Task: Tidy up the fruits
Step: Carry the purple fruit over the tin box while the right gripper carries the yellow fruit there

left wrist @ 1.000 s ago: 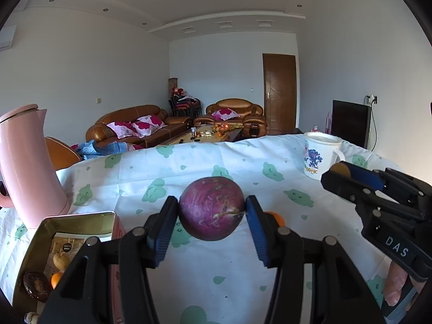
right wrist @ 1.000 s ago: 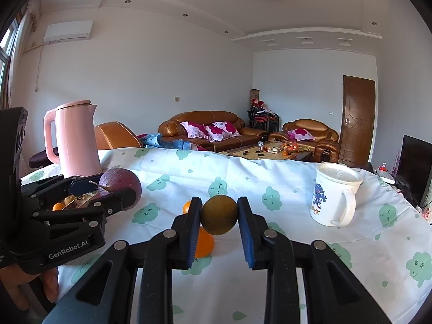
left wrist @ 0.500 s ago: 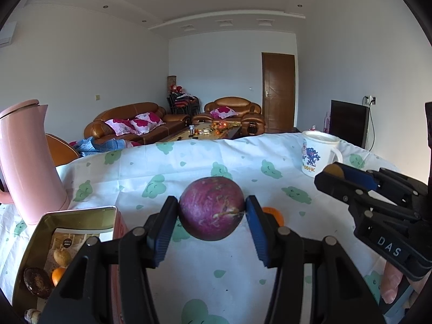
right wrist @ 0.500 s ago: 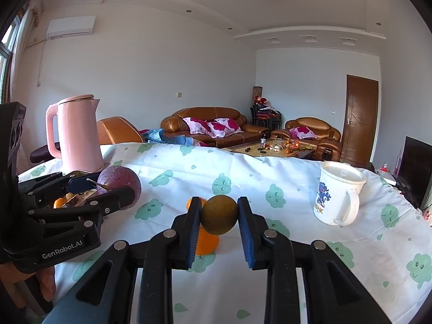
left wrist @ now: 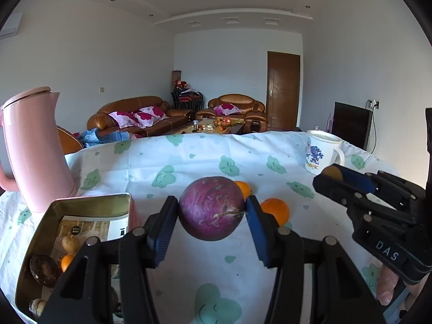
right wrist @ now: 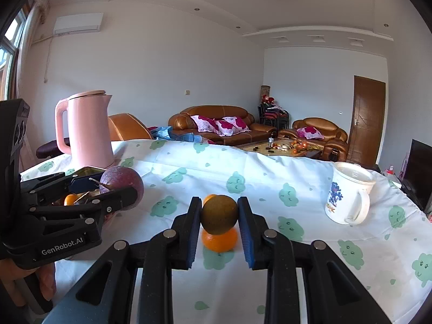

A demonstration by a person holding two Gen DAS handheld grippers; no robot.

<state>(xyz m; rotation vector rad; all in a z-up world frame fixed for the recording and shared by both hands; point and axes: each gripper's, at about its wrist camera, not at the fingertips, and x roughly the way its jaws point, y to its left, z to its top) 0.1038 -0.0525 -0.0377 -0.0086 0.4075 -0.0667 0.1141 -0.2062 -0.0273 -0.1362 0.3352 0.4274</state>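
Note:
My left gripper point(left wrist: 212, 212) is shut on a round purple fruit point(left wrist: 212, 208), held above the tablecloth; the same fruit point(right wrist: 121, 182) shows at the left of the right wrist view. My right gripper point(right wrist: 219, 214) is shut on a small brown-green fruit point(right wrist: 219, 214); its tip point(left wrist: 333, 174) is just seen in the left wrist view. Two oranges point(left wrist: 275, 210) point(left wrist: 243, 187) lie on the cloth beyond the purple fruit. One orange point(right wrist: 220, 240) sits under the brown fruit. A metal tin point(left wrist: 89, 202) at the left holds several small fruits.
A pink kettle point(left wrist: 35, 148) stands at the far left beside the tin. A white printed mug point(right wrist: 348, 197) stands at the right. The table point(right wrist: 297, 183) is covered with a white cloth with green prints. A finger point(left wrist: 386, 283) shows under the right gripper.
Both hands have barely moved. The view has tilted a little, so the oranges behind the purple fruit show more. Both grips are unchanged.

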